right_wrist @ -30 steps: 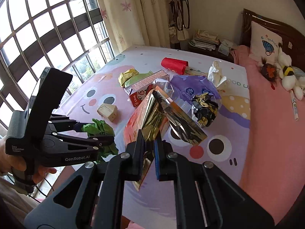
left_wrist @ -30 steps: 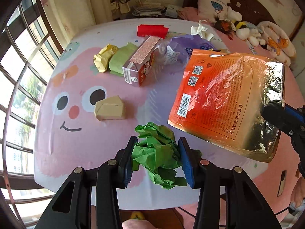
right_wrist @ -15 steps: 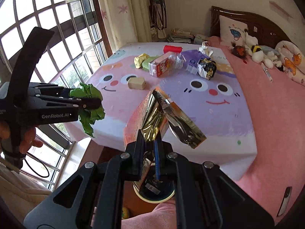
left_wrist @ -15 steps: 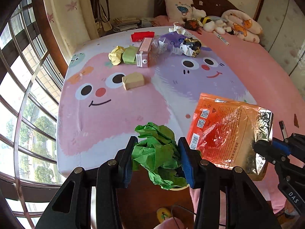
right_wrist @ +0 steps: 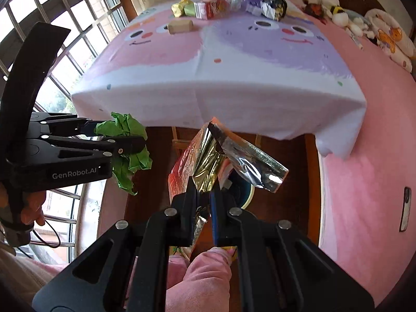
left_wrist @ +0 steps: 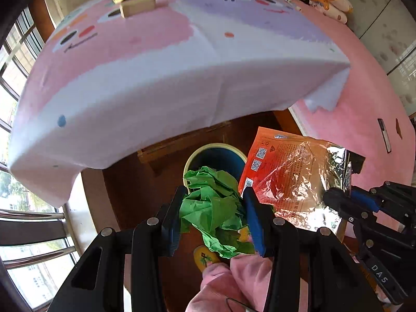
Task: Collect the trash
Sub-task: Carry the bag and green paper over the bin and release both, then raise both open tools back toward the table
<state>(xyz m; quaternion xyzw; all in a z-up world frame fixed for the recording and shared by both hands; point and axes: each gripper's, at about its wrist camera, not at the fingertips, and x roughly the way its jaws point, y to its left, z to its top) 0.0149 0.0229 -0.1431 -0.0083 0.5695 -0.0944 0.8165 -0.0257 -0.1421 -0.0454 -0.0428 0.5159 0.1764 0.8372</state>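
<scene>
**A:** While we hang over the floor past the bed's end, where do we stand with the trash?

**B:** We judge we are midway. Our left gripper (left_wrist: 212,208) is clamped on the crumpled green paper wad (left_wrist: 213,205), which hangs just above the round bin with the pale yellow rim and dark inside (left_wrist: 191,160). Our right gripper (right_wrist: 205,205) has its fingers pressed together on the foil edge of the orange, silver-lined plastic snack pouch (left_wrist: 286,179), which hangs beside the wad, partly over the bin's rim. Neither piece is in the bin yet.

**A:** And what remains?

**B:** We would say both must be let go over the opening, and then more is left on the bed: a tan cardboard box (right_wrist: 180,26), a yellow crumpled wrapper (right_wrist: 179,7), a pale green packet (right_wrist: 189,9), a red-and-white drink carton (right_wrist: 210,7), a clear plastic bag on purple (right_wrist: 244,2) and a black-and-gold crumpled foil wrapper (right_wrist: 274,7). What already lies in the bin we cannot tell.

**A:** The surface and the room?

**B:** We see a bed under a pink and lilac sheet with cartoon faces (right_wrist: 234,59), its white edge draping down; dark brown wooden floor (left_wrist: 135,192) beneath; a barred window (right_wrist: 85,41) on our left; soft toys (right_wrist: 338,13) by the headboard; a dark phone-like thing (right_wrist: 405,208) on the pink cover. A pink-clad knee (left_wrist: 221,283) shows under us.
</scene>
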